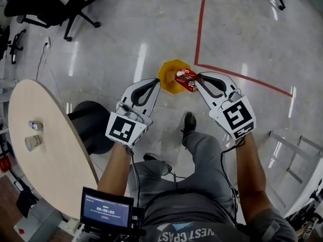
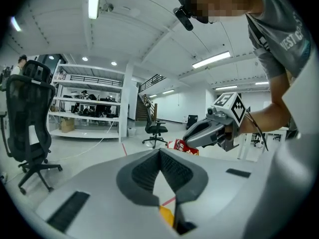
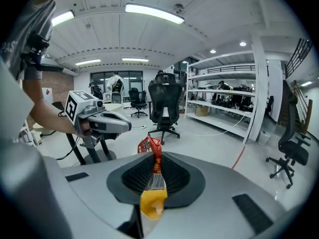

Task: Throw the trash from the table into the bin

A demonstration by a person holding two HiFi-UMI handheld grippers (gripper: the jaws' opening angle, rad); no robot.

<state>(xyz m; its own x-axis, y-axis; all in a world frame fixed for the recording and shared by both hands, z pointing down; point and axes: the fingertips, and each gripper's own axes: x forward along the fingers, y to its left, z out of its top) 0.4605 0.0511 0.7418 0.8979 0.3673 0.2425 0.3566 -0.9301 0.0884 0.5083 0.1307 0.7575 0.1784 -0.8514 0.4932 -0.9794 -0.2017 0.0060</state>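
My right hand-held gripper (image 1: 198,80) pinches wrapper (image 1: 185,78) by bin (image 1: 169,70), 12 o'clock. Left hand-held gripper (image 1: 156,82) pressed together, empty. Cup (image 1: 33,142), can (image 1: 35,125) on desk (image 1: 55,175), 9 o'clock, not yet binned.

— What's on the table (image 1: 58,155)?
— A paper cup (image 1: 33,142) and a small can (image 1: 35,125), just beside each other, near the left edge of the pale wooden top.
— And the floor (image 1: 126,39)?
— It's glossy and grey. A yellow bin (image 1: 169,77) stands on it, near the corner of a red tape line (image 1: 202,24). A black office chair (image 1: 50,4) stands well apart from the bin.
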